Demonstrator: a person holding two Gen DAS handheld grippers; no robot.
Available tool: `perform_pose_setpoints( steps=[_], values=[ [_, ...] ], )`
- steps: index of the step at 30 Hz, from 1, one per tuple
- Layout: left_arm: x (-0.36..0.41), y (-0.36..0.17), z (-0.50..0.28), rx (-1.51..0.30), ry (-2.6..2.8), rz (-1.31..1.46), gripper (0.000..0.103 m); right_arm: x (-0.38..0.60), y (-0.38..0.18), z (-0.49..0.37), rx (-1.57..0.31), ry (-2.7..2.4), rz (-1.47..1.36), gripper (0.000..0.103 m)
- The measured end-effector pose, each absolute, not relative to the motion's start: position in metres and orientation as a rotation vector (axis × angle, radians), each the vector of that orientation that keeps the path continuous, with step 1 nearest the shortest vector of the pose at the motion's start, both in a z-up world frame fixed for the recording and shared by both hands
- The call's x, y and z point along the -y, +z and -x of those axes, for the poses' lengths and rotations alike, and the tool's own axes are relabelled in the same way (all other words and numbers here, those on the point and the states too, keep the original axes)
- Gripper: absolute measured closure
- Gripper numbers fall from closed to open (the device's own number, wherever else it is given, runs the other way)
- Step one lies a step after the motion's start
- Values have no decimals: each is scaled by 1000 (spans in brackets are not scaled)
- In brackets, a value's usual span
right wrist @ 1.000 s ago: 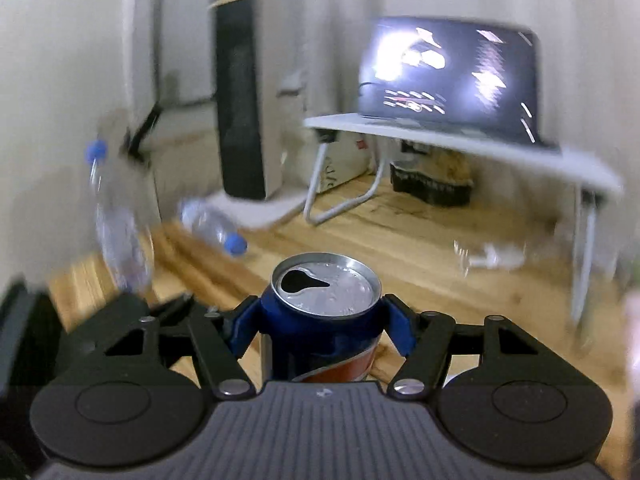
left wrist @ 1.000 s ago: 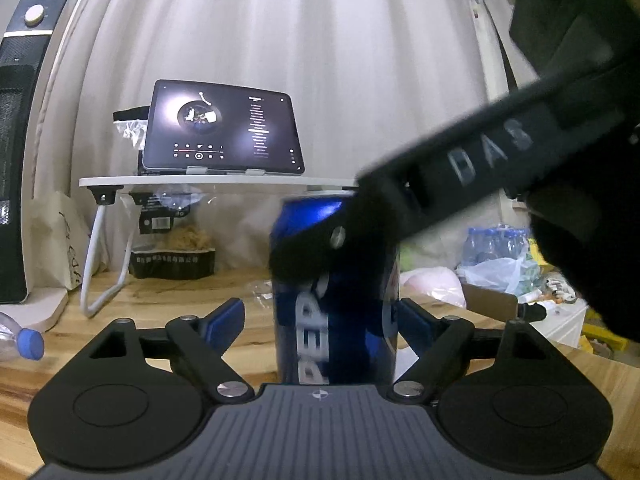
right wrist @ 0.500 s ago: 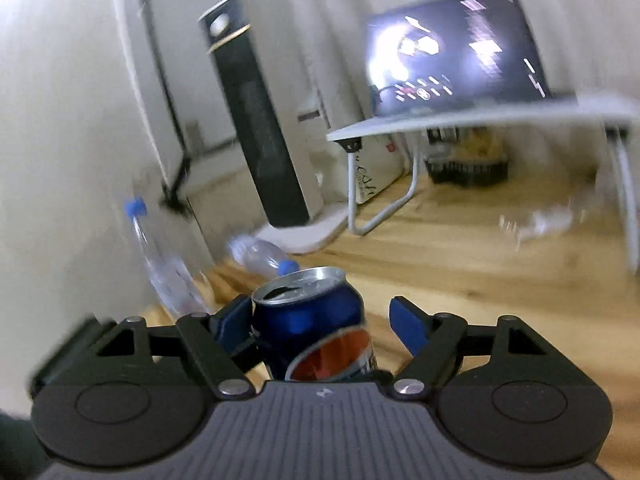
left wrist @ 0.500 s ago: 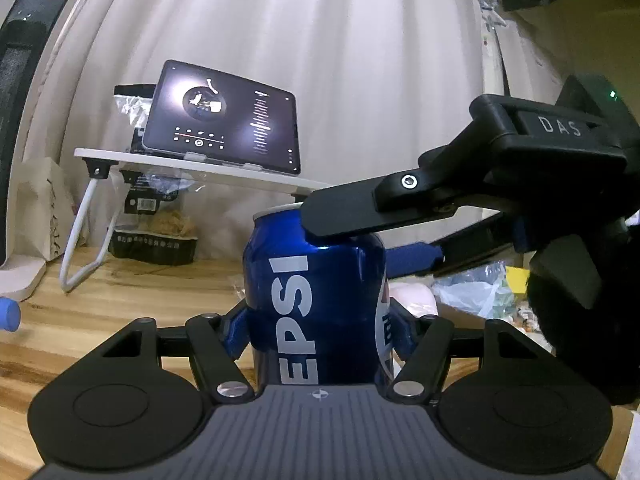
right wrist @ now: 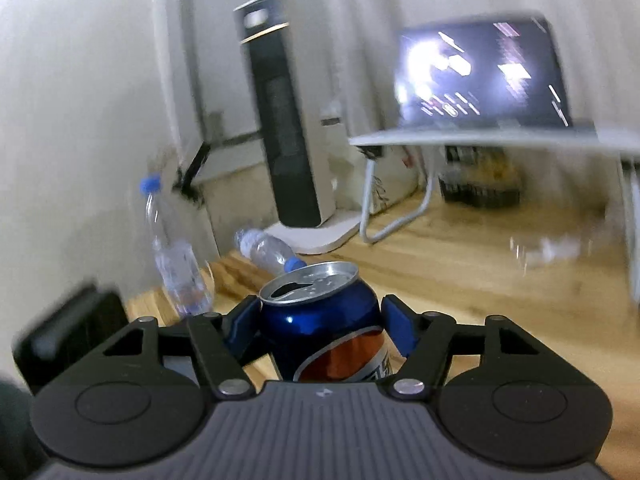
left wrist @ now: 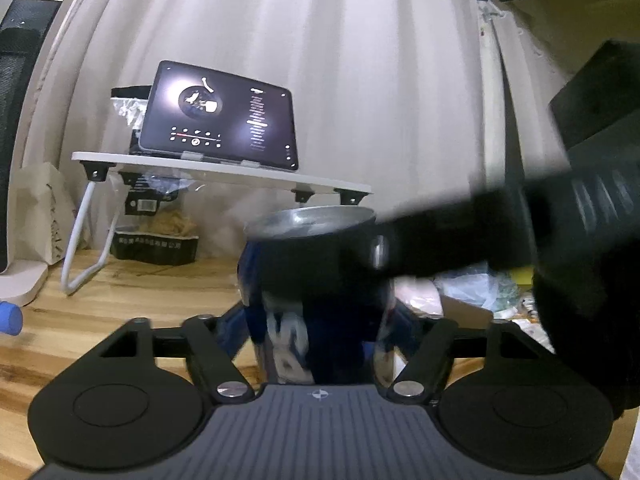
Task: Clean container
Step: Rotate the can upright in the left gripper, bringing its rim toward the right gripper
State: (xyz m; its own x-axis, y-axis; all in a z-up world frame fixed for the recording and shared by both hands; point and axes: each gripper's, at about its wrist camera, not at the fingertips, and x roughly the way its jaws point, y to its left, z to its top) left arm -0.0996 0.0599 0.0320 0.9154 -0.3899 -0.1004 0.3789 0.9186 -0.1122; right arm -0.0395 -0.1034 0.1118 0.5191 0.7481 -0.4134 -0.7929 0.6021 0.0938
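Observation:
A blue Pepsi can point(left wrist: 280, 320) with an open silver top stands between the blue pads of my left gripper point(left wrist: 320, 332), which is shut on it. The can shows blurred here. My right gripper point(right wrist: 318, 320) straddles the same can point(right wrist: 320, 320) near its top, with small gaps between its blue pads and the can wall, so it is open. In the left wrist view the right gripper's black finger point(left wrist: 440, 236) crosses in front of the can's upper part from the right.
A white lap table point(left wrist: 224, 170) with a lit tablet point(left wrist: 218, 118) stands behind on the wooden floor. A tower heater point(right wrist: 288, 120) stands left. One water bottle point(right wrist: 176, 252) stands upright and another point(right wrist: 268, 250) lies nearby. Bags and clutter point(left wrist: 480, 292) sit at right.
The can has turned and tipped, and its label is now blurred in the left view. The right gripper has shifted back over the can's top, and its finger crosses lower across the can.

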Motion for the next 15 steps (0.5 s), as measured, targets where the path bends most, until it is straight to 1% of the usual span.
perform_pose_setpoints(
  steps=[3,4,5,13,14,15],
  values=[
    [-60,32,100,-120,-383,89,22,87,107,51,-416,885,270,35],
    [-60,32,100,-120,-378,87,22,86,105,50,-422,880,273,35],
    [-60,32,100,-121,-381,85,32,88,103,48,-430,880,258,35],
    [-49,32,100,-125,-362,18,31,105,94,39,-449,902,112,35],
    [-49,32,101,-122,-369,16,32,108,93,38,-449,906,93,35],
    [-50,32,102,-120,-377,16,36,111,92,37,-449,909,73,35]
  ],
)
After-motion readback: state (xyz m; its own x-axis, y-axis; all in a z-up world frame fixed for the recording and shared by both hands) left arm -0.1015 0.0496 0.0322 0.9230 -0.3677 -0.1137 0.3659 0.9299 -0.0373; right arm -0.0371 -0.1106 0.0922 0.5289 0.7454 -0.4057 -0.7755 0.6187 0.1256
